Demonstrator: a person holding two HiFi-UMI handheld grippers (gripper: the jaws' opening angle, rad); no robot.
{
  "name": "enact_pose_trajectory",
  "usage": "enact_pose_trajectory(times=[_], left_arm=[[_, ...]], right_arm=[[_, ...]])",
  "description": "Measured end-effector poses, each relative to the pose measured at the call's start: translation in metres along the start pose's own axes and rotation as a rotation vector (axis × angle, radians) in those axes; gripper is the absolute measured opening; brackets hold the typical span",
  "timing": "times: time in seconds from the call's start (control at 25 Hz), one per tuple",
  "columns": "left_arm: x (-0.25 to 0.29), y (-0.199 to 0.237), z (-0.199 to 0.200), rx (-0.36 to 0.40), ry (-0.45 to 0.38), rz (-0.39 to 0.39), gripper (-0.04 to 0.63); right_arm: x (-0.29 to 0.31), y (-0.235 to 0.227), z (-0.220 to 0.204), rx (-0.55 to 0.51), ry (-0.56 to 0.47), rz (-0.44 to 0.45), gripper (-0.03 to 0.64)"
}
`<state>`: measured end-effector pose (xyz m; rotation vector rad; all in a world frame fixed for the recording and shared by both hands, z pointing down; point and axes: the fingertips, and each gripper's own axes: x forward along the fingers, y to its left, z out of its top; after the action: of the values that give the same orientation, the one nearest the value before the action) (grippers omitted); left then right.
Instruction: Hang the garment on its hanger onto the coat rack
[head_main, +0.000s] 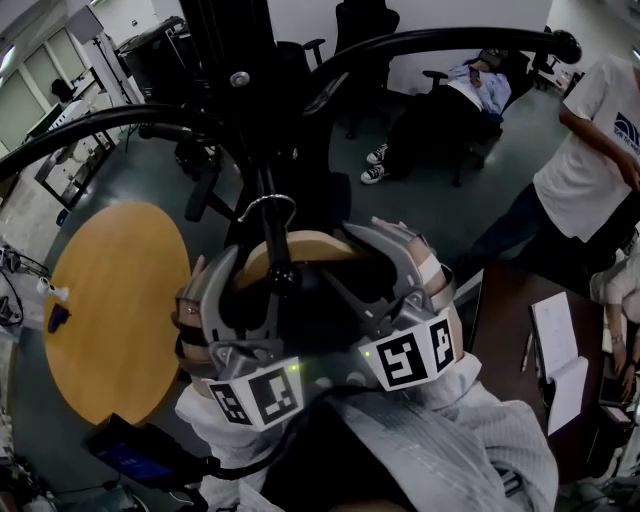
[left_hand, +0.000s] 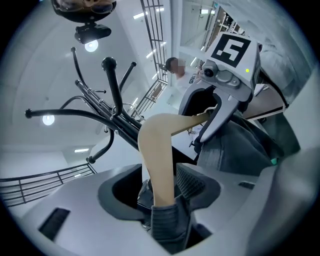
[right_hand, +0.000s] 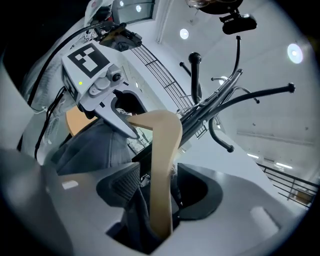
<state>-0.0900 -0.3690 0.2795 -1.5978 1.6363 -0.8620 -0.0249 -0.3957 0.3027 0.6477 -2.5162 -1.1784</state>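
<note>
In the head view, the black coat rack (head_main: 450, 38) fills the top, and its bent arms reach out over the floor. The wooden hanger (head_main: 300, 243) sits just below it, between the left gripper (head_main: 232, 285) and the right gripper (head_main: 405, 270). Its metal hook (head_main: 268, 206) is right by the middle of the rack. I cannot tell if it rests on an arm. The cube (head_main: 265, 395) on each gripper shows black and white squares, no words. A round table (head_main: 110, 300) is on the left. A person (head_main: 590, 150) in a white shirt stands on the right. The blue print on the shirt is cut off and cannot be read.

In the left gripper view, the jaws are spread wide. One pale end of the hanger stands between them, not squeezed. The dark gray garment (left_hand: 170, 225) hangs on it low down.

In the right gripper view, the jaws are spread wide too. The other end of the hanger stands between them, with the garment bunched beside it.
</note>
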Motion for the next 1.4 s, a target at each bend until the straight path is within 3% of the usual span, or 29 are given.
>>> enact_pose_trajectory(times=[0.32, 0.44, 0.6, 0.8, 0.92, 0.96, 1.04, 1.16, 1.4], left_arm=[[-0.031, 0.012, 0.020, -0.010, -0.051, 0.025, 0.198], [-0.038, 0.004, 0.037, -0.088, -0.109, -0.028, 0.198], [-0.040, -0.008, 0.067, -0.153, -0.199, -0.073, 0.196], [-0.036, -0.046, 0.123, -0.352, -0.362, -0.275, 0.195], [-0.032, -0.058, 0.153, -0.411, -0.433, -0.280, 0.103], [-0.030, -0.061, 0.162, -0.432, -0.454, -0.274, 0.045], [-0.025, -0.070, 0.175, -0.471, -0.483, -0.288, 0.011], [-0.015, -0.090, 0.186, -0.498, -0.477, -0.337, 0.006], [0.010, -0.124, 0.183, -0.558, -0.380, -0.397, 0.005]], right_arm=[[-0.025, -0.010, 0.024, 0.065, -0.074, -0.050, 0.206], [-0.043, -0.018, 0.026, 0.110, -0.097, -0.108, 0.206], [-0.075, -0.036, 0.024, 0.197, -0.128, -0.255, 0.204], [-0.116, -0.046, -0.001, 0.337, -0.046, -0.372, 0.198], [-0.144, -0.053, -0.024, 0.373, 0.039, -0.470, 0.146], [-0.154, -0.056, -0.032, 0.390, 0.061, -0.513, 0.089], [-0.171, -0.060, -0.046, 0.453, 0.078, -0.583, 0.002], [-0.187, -0.059, -0.063, 0.526, 0.104, -0.611, 0.002], [-0.190, -0.048, -0.089, 0.539, 0.215, -0.597, 0.002]])
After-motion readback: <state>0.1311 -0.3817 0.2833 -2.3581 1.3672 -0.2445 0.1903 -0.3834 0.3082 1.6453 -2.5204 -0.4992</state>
